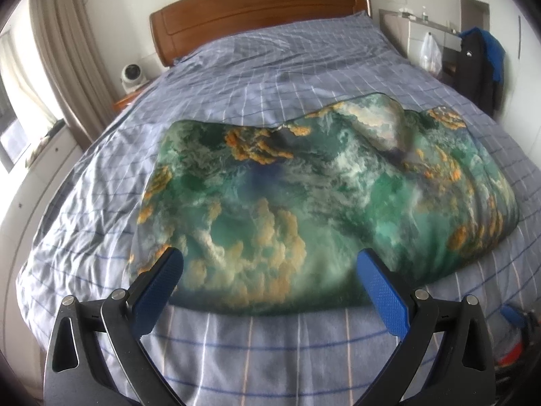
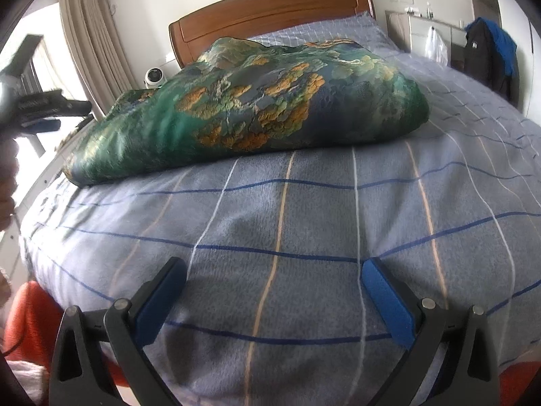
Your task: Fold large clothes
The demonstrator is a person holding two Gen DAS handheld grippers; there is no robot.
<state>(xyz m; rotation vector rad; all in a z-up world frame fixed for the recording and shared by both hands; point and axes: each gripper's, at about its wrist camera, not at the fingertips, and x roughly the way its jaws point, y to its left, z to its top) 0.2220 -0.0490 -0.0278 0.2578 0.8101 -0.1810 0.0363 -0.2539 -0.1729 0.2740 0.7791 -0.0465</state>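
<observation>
Spread wide and empty, the left gripper [image 1: 270,264] is held just over the near edge of the cloud-print quilt [image 1: 304,196], whose long axis runs across the bed [image 1: 270,355]; the right gripper [image 2: 274,270], likewise open, is farther off.

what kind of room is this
Most likely a home bedroom: a bed with a wooden headboard and checked cover, curtains at a window, and a green printed cloth lying on the bed for folding.

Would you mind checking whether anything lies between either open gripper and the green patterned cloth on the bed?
Nothing visible does: only bare checked bedspread separates the right gripper from the cloth; the left gripper already reaches its near edge.
</observation>
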